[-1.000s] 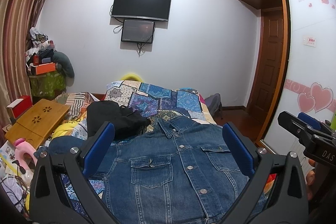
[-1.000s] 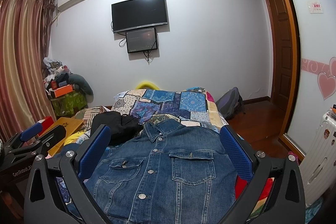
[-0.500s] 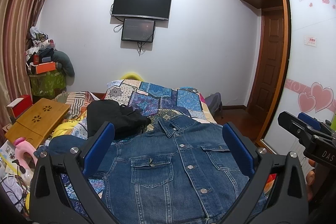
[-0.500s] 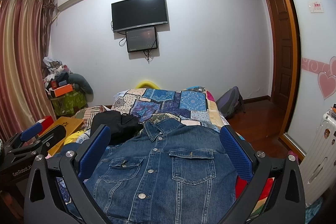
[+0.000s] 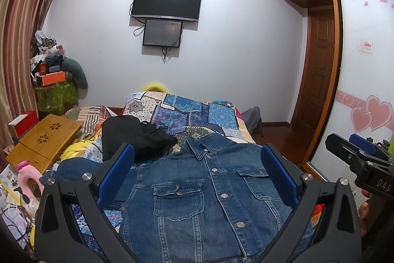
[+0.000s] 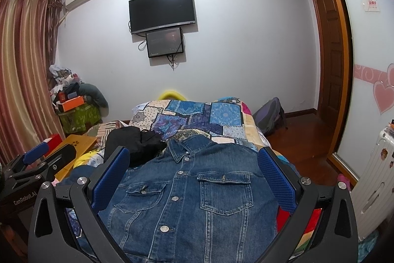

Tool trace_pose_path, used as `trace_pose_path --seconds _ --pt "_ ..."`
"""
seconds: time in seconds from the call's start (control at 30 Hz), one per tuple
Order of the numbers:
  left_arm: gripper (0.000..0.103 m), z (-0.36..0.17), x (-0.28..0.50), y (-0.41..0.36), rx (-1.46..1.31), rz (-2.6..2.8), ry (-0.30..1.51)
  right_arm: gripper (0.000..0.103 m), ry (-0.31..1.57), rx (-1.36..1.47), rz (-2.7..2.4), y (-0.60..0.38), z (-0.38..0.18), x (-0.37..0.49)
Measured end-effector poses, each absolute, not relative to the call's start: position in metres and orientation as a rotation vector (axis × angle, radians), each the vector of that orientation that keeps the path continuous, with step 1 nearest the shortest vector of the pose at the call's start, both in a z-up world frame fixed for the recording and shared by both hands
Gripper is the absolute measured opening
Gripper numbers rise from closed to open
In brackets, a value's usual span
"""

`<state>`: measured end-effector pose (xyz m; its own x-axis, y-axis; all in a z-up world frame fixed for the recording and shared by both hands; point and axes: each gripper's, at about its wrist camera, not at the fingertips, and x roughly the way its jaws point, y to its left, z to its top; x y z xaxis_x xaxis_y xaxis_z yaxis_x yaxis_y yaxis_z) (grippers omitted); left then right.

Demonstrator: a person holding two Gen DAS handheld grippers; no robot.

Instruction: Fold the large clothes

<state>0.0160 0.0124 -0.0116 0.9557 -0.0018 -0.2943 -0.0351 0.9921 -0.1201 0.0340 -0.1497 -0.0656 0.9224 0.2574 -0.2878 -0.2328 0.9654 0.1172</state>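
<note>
Here, your left gripper and right gripper both hover with jaws spread wide and empty above the denim jacket, which lies buttoned, front up, at the near end of the bed, beside a black garment.

The denim jacket is mid-blue with paler stitching and silver buttons. It lies on a patchwork quilt of blue, purple and cream squares with floral prints. Beside its collar sits a black garment. The left gripper and the right gripper are black with blue pads. The curtain carries red and gold stripes. The wardrobe door is white with pink hearts.
</note>
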Motion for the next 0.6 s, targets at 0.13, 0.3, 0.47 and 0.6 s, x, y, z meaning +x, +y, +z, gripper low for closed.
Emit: trace_pose_path --seconds 0.13,0.3,0.47,0.6 --pt "0.103 -0.013 0.022 0.015 -0.128 0.012 0.310 0.103 0.322 0.081 0.244 -0.150 -0.064 0.038" --pt "0.103 -0.015 0.032 0.023 -0.136 0.024 0.323 0.103 0.351 0.079 0.236 -0.149 -0.066 0.047" --pt "0.103 -0.014 0.047 0.040 -0.128 0.073 0.322 0.103 0.391 0.071 0.231 -0.148 -0.071 0.060" --pt "0.103 -0.013 0.063 0.066 -0.123 0.149 0.326 0.103 0.425 0.066 0.216 -0.148 -0.076 0.071"
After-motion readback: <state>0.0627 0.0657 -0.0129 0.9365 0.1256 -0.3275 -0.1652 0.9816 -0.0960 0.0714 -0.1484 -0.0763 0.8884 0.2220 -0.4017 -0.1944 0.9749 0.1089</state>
